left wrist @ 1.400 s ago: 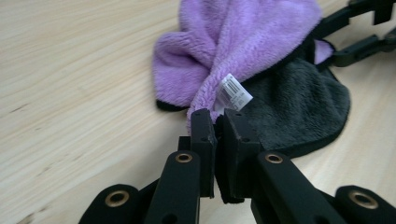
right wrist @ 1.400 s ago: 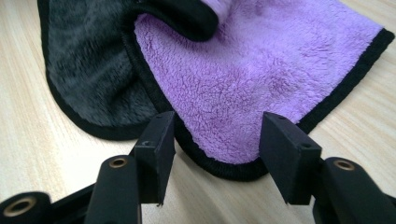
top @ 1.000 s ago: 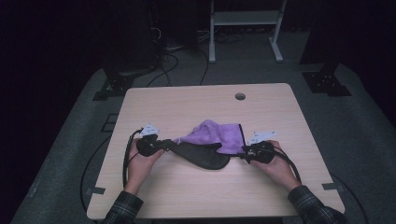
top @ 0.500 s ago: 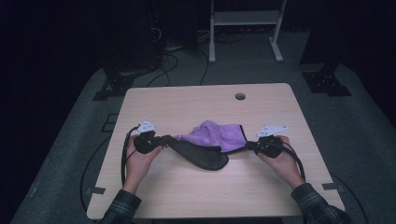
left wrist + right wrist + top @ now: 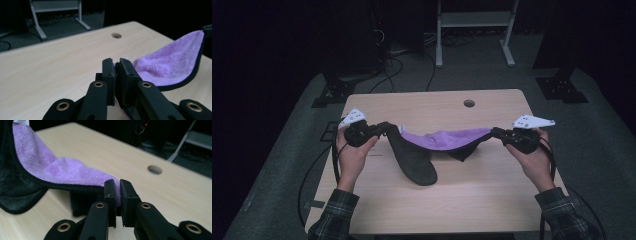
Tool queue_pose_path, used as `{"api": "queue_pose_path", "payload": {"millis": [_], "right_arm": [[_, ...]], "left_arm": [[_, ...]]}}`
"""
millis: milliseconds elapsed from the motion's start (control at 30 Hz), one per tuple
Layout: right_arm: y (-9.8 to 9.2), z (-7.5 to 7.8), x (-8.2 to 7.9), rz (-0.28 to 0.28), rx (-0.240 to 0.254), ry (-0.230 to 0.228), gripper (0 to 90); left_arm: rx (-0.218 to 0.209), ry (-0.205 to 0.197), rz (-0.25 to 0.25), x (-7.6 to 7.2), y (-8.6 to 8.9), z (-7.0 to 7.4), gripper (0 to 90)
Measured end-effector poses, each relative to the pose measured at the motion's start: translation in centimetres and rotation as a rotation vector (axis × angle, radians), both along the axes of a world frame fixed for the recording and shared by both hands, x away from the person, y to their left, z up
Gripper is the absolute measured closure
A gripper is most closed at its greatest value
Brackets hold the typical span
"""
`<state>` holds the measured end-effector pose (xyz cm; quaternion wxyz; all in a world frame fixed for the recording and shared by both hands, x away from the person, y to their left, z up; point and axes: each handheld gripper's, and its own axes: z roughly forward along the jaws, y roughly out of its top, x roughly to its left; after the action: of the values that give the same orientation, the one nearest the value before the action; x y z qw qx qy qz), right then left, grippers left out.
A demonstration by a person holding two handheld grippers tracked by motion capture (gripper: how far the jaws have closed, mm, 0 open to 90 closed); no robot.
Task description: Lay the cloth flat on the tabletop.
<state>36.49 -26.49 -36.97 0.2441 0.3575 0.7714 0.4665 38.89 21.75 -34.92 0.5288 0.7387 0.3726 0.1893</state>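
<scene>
Purple microfiber cloth with black backing (image 5: pixel 447 142) hangs stretched between both grippers above the middle of the wooden table (image 5: pixel 492 100), black side sagging at left down to the tabletop. Left gripper (image 5: pixel 388 128) is clamped on one corner, jaws pinched nearly together on the fabric. Right gripper (image 5: pixel 495 132) has just closed its jaws, now pinching the opposite corner.

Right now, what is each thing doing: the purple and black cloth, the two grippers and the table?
Cloth: purple one side, black the other, stretched between the grippers, middle sagging to the table.
Left gripper: shut on one corner of the cloth.
Right gripper: shut on the opposite corner of the cloth.
Table: light wood, with a round hole near the far edge.
</scene>
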Motion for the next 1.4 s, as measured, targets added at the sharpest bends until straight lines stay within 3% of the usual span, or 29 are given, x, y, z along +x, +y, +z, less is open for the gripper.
{"api": "queue_pose_path", "payload": {"millis": [467, 633, 867, 1000, 1200, 1400], "right_arm": [[-1.1, 5.9, 1.1, -0.066, 0.027, -0.134, 84.2], [-1.2, 7.8, 2.4, -0.093, 0.042, -0.167, 84.2], [-1.3, 11.3, 4.3, -0.128, 0.072, -0.229, 84.2], [-1.3, 11.6, 4.6, -0.124, 0.067, -0.231, 84.2], [-1.4, 8.8, 5.0, -0.119, 0.066, -0.175, 84.1], [-1.5, 6.6, 4.7, -0.101, 0.071, -0.135, 84.1]], "left_arm": [[-0.064, -0.126, 0.023, 1.8, 0.6, 6.3, 83.1], [-0.113, -0.145, 0.031, 3.4, 0.7, 8.1, 83.1], [-0.131, -0.209, 0.04, 4.7, 0.3, 11.0, 83.1], [-0.112, -0.197, 0.033, 4.9, 0.0, 10.4, 83.1], [-0.132, -0.124, 0.022, 5.4, -0.1, 7.1, 83.1], [-0.119, -0.089, 0.009, 5.0, 0.0, 5.2, 83.1]]}}
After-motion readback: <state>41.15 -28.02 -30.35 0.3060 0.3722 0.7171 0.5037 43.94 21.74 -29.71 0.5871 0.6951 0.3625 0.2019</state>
